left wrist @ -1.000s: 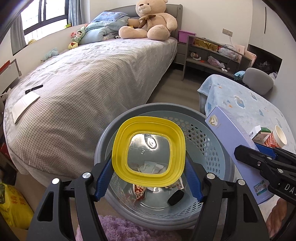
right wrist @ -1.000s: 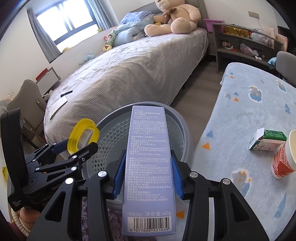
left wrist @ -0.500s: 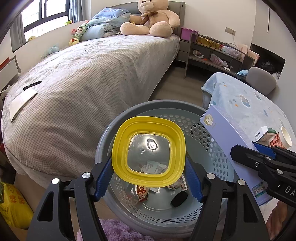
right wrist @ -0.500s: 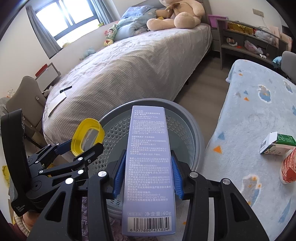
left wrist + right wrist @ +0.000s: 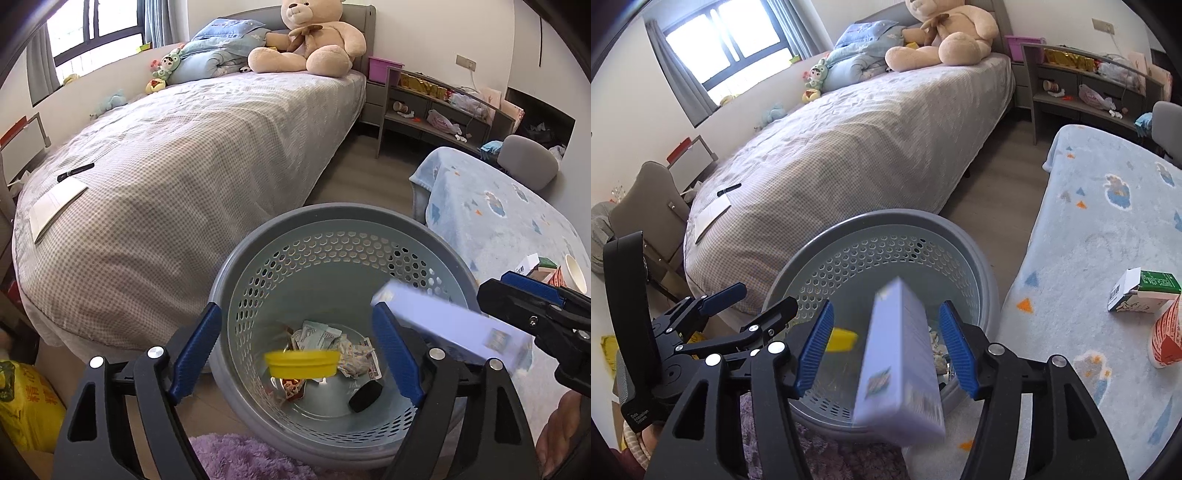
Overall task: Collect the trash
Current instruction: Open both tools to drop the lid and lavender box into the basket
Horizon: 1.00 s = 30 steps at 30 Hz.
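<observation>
Falling at once, the yellow lid [image 5: 302, 363] and the purple box [image 5: 899, 373] have both left their claws, where half a second ago each was pinched tight. The left gripper [image 5: 297, 352] now stands wide open with nothing between its blue pads, and the lid hangs blurred in the air inside the grey bin [image 5: 332, 229], just above the crumpled wrappers [image 5: 332, 343] and a black cap [image 5: 365, 395] on the bottom. The right gripper [image 5: 884, 349] is spread just as wide and empty; the box, smeared by motion, tips between its fingers over the bin's near rim.

Both drops look well aimed, though the box is long and could catch the rim or tumble onto the purple rug [image 5: 236, 458]. That would put 2 more pieces in. Still to collect, by the look of it, are the green carton [image 5: 1143, 291] and the paper cup [image 5: 1167, 339] on the blue blanket [image 5: 1108, 221], well apart from the bin.
</observation>
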Motion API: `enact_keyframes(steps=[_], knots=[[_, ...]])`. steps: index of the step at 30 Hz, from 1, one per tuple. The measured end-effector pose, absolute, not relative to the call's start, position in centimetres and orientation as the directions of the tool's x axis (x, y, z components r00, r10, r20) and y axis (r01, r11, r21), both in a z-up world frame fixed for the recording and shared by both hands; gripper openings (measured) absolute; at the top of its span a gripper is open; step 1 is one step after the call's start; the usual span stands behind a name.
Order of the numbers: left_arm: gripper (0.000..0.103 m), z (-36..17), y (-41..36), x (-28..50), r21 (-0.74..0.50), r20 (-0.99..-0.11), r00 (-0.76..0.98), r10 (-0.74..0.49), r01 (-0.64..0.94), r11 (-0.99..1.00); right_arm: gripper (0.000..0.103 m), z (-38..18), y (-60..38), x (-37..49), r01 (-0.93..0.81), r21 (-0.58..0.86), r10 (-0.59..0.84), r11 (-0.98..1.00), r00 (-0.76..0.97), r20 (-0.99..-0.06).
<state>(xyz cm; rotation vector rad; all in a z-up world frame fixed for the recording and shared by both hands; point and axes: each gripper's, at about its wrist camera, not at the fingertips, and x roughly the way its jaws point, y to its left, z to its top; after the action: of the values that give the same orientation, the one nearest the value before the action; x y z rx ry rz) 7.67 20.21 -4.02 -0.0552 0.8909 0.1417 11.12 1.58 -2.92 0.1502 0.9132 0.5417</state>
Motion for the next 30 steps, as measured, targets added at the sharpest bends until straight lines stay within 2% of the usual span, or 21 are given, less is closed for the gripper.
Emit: enact_keyframes(steps=[30], knots=[[0.080,-2.6,20.3,6.1,0.010,-0.769,0.629,0.113,-0.166,0.986,0.059,-2.0,1.3,9.6,-0.380,0.352,0.510,0.855,0.498,-0.701]])
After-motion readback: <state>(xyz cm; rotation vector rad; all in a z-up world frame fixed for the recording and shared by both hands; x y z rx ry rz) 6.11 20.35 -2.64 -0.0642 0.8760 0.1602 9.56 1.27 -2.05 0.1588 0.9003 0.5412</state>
